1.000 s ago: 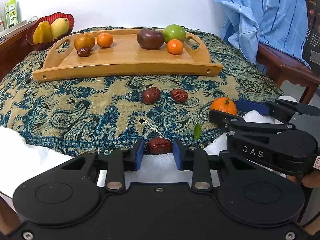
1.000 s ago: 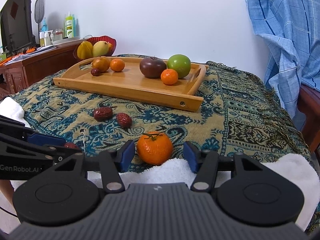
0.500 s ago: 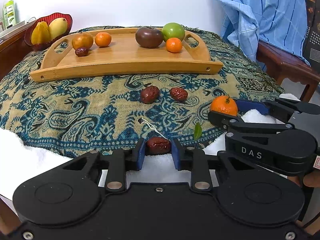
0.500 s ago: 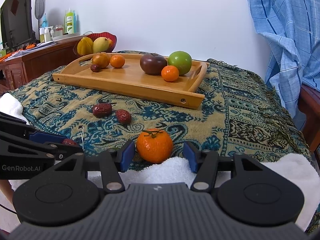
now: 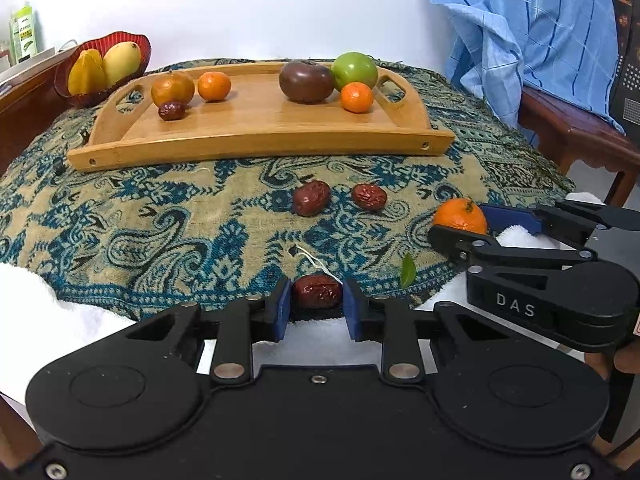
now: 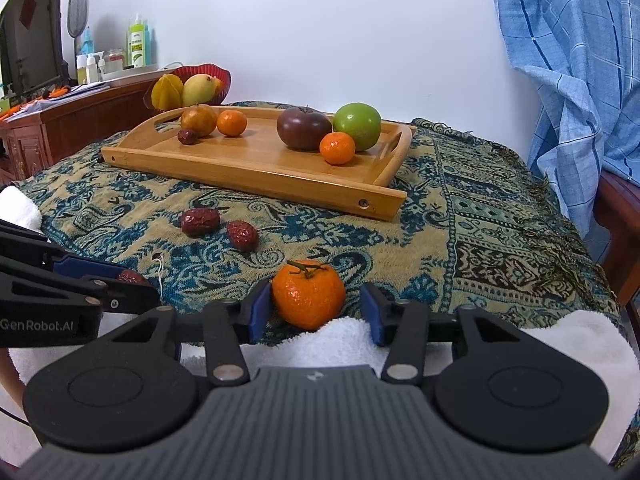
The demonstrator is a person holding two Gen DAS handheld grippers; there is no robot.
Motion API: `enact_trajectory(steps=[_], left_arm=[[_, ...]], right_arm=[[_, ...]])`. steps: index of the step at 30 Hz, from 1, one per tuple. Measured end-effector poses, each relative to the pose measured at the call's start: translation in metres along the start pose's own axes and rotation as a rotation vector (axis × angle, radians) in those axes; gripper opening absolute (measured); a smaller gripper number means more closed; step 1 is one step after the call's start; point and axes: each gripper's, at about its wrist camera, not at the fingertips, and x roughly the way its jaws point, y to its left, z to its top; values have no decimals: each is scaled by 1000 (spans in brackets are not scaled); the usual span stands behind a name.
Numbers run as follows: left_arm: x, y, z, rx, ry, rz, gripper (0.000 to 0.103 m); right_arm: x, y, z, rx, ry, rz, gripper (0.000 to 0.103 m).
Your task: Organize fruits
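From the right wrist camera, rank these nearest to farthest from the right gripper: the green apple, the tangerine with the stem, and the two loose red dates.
1. Tangerine with the stem, between the right gripper's closing jaws.
2. Two loose red dates, on the cloth ahead and left; too close to rank.
3. Green apple, at the tray's far right.

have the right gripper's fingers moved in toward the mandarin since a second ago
Yes. In the right wrist view the right gripper is closing inward on the unmoved mandarin: the left finger is about touching it, with a gap remaining at the right.
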Motion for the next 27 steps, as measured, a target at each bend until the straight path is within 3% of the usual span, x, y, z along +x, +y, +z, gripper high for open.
enact_trajectory(steps=[4,27], left_arm=[[0,2,1,-2,-4,7,26],[0,24,24,-17,-36,59,26]], right_arm=[[-1,-1,1,-1,-9,-8,43],[1,22,28,-9,-117,-2,42]])
